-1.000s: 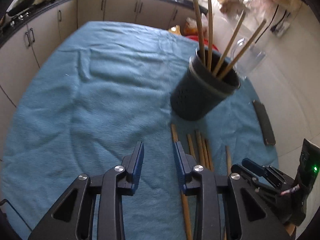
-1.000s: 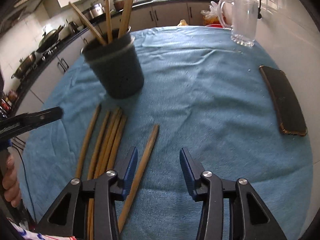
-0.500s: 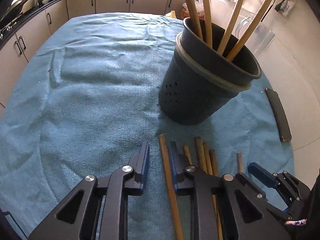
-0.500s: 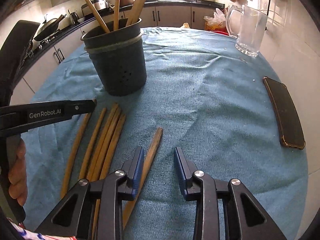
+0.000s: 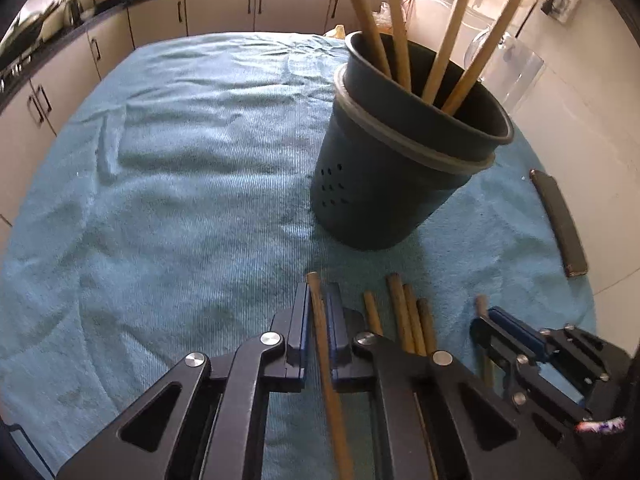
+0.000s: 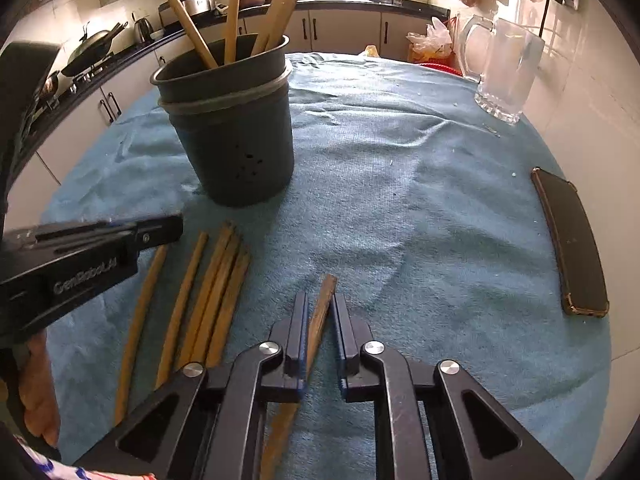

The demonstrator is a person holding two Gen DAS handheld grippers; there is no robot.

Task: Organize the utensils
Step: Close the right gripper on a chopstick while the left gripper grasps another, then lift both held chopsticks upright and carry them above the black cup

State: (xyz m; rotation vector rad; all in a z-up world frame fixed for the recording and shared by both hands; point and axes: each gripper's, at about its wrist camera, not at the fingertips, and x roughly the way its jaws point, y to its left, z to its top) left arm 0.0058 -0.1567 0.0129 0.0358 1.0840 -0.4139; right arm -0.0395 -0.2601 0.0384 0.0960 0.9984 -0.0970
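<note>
A dark perforated utensil holder (image 5: 400, 168) (image 6: 236, 132) stands on the blue cloth (image 5: 192, 168) with several wooden chopsticks (image 5: 400, 24) upright in it. More wooden chopsticks (image 6: 208, 296) (image 5: 412, 316) lie on the cloth in front of it. My left gripper (image 5: 319, 300) is shut on the leftmost chopstick (image 5: 320, 320) low on the cloth. My right gripper (image 6: 320, 312) has its jaws closed nearly onto a separate chopstick (image 6: 322, 300); a small gap shows on its right side. The right gripper also shows in the left wrist view (image 5: 504, 332).
A dark phone (image 6: 572, 240) (image 5: 560, 220) lies at the cloth's right edge. A glass mug (image 6: 508, 76) stands at the back right beside a plastic bag (image 6: 432, 40). Kitchen cabinets (image 5: 224, 12) and a stove with a wok (image 6: 88, 52) line the far side.
Both grippers have moved forward and down to the cloth and closed their jaws, the left onto the leftmost chopstick, the right around the separate chopstick.
</note>
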